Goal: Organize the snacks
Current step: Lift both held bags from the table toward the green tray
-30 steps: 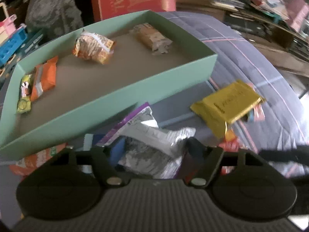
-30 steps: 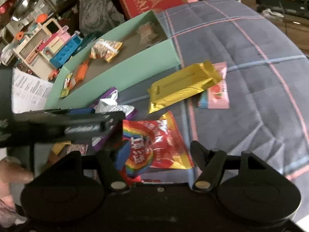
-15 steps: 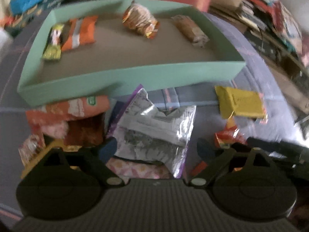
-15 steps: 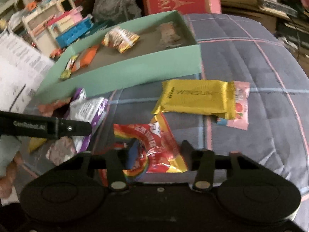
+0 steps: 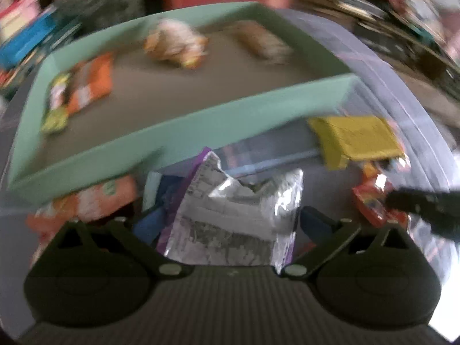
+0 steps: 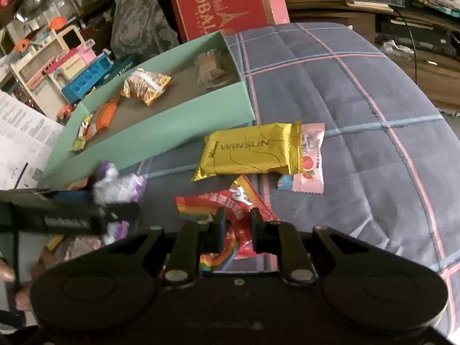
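Silver-and-purple snack pouch (image 5: 233, 215) lies between the widening, still-opening fingers of the left hand-held gripper (image 5: 230, 224), untouched, with the teal tray (image 5: 184, 132) just beyond. Rightward, the right hand-held gripper (image 6: 235, 224) is clamped on the red rainbow candy packet (image 6: 218, 210); the yellow packet (image 6: 250, 149) lies just ahead.

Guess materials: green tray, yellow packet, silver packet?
Green tray: likely matte paperboard, with flat thin walls and no glare. Yellow packet: glossy metallic-look film, with creases and sheen. Silver packet: crinkled foil-like film, with bright reflections and a purple edge.
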Demonstrator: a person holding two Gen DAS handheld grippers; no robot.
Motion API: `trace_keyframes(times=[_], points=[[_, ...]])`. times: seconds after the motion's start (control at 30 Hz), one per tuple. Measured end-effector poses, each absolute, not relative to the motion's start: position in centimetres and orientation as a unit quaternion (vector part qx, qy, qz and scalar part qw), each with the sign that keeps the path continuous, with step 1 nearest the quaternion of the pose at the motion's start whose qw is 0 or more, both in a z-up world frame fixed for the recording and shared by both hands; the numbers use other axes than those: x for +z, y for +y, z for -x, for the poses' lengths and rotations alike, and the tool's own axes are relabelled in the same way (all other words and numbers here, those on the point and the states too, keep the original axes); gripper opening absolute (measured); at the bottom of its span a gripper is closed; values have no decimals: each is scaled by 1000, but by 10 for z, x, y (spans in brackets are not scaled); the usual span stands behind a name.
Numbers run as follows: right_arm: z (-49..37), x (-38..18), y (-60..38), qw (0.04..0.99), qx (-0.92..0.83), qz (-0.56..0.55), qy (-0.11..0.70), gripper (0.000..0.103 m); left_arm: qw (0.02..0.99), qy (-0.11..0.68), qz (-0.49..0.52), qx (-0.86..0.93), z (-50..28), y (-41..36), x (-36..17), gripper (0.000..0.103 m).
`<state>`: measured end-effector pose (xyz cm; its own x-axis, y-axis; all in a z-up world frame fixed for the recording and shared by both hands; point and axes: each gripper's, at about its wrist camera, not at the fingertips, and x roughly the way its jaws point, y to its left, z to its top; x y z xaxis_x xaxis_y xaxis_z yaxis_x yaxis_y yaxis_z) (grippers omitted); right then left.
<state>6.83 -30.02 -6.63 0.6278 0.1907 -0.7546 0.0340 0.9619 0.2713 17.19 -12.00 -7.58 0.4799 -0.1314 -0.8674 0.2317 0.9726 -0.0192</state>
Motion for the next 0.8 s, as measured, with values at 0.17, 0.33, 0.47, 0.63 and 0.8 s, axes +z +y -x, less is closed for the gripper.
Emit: trace_keyframes(times=[0.17,0.33,0.47,0.63,0.8], points=[[-67,-61,-300,896,55,-117,424,39,855,492,-94,-138,-165,-137,-75,99],[-75,-66,-286,891,77,-82,440,62,847,510,-70,-130,-157,-117,-79,101],[-85,-73,-272,891,84,-53,444,74,843,519,-57,-129,-156,-106,-84,101],[-79,-79,-258,894,92,30,439,65,844,508,-101,-140,-162,-122,-93,98],[-78,-71,-272,899,62,-21,433,39,855,493,-68,-146,-159,-122,-82,59]])
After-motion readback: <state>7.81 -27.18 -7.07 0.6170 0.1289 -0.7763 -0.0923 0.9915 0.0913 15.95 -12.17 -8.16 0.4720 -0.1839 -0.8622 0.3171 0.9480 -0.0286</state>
